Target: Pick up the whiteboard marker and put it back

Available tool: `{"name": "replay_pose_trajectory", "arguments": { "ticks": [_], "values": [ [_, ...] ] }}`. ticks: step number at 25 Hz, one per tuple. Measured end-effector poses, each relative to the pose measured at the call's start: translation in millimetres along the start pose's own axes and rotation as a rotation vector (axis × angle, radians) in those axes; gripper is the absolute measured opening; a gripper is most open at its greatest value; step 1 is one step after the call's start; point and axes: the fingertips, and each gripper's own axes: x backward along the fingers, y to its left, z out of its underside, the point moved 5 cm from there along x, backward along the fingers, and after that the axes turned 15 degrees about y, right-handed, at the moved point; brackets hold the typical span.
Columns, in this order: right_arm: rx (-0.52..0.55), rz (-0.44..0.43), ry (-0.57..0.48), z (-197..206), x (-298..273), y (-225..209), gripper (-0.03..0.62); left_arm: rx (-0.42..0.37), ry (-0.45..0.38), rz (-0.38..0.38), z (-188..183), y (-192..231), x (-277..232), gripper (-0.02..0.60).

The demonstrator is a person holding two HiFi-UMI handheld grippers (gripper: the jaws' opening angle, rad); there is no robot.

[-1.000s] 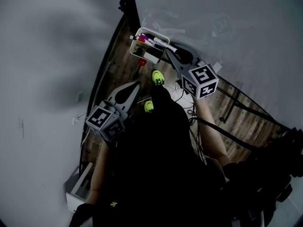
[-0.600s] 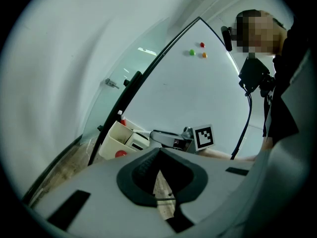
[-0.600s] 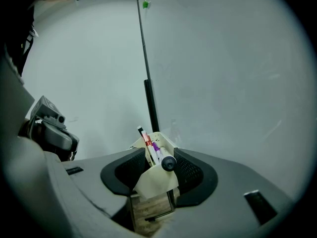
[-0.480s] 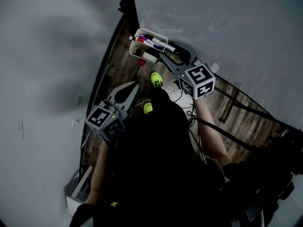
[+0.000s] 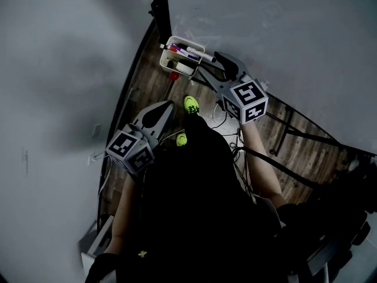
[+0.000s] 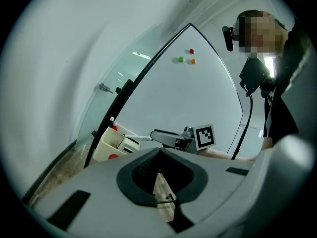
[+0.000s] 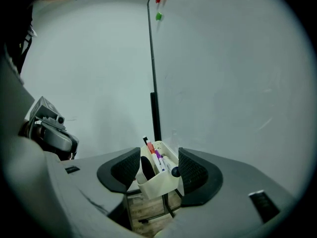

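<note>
**Cream plastic holder point(image 7: 158, 182) showing between parted jaws**

I am counting one holder hanging on the whiteboard point(image 7: 237, 83), three magnets point(image 6: 191, 51) higher up, and at least three pens inside. The black-capped whiteboard marker point(image 7: 167, 166) is lying in the holder, on its right side. My right gripper point(image 7: 158, 155) has just been opening. Its jaws are standing apart and pressing on nothing. My left gripper point(image 6: 160, 152) is resting with tips together, empty. The holder is hiding the pens' lower ends, so I am struggling to count them exactly.
</note>
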Motion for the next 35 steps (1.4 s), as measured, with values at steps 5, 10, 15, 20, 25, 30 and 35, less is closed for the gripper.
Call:
{"name": "replay_pose_trajectory", "arguments": {
  "ticks": [5, 10, 15, 20, 25, 30, 35],
  "values": [
    [0.026, 0.02, -0.017, -4.4, 20.8, 20.3, 0.221, -0.001, -0.032, 0.023, 7.9, -11.0, 13.7, 0.031],
    [0.035, 0.039, -0.023, -2.7, 44.9, 43.5, 0.221, -0.019, -0.045, 0.047, 18.3, -26.5, 26.9, 0.032],
    [0.043, 0.051, -0.026, 6.7, 70.0, 67.4, 0.221, -0.035, -0.044, 0.056, 30.3, -39.8, 36.7, 0.032],
    [0.028, 0.039, -0.007, 25.9, 90.3, 82.1, 0.221, -0.025, -0.043, 0.077, 38.1, -52.4, 40.0, 0.032],
    [-0.003, 0.035, 0.014, 48.2, 105.1, 91.7, 0.221, -0.03, -0.033, 0.101, 47.1, -66.9, 39.0, 0.032],
    [-0.022, 0.012, 0.017, 66.5, 118.5, 100.2, 0.195, -0.032, -0.024, 0.103, 55.7, -76.2, 36.9, 0.031],
    [-0.02, -0.013, 0.01, 79.2, 135.7, 106.2, 0.112, -0.032, -0.036, 0.089, 61.3, -88.1, 34.3, 0.031]
  ]
}}
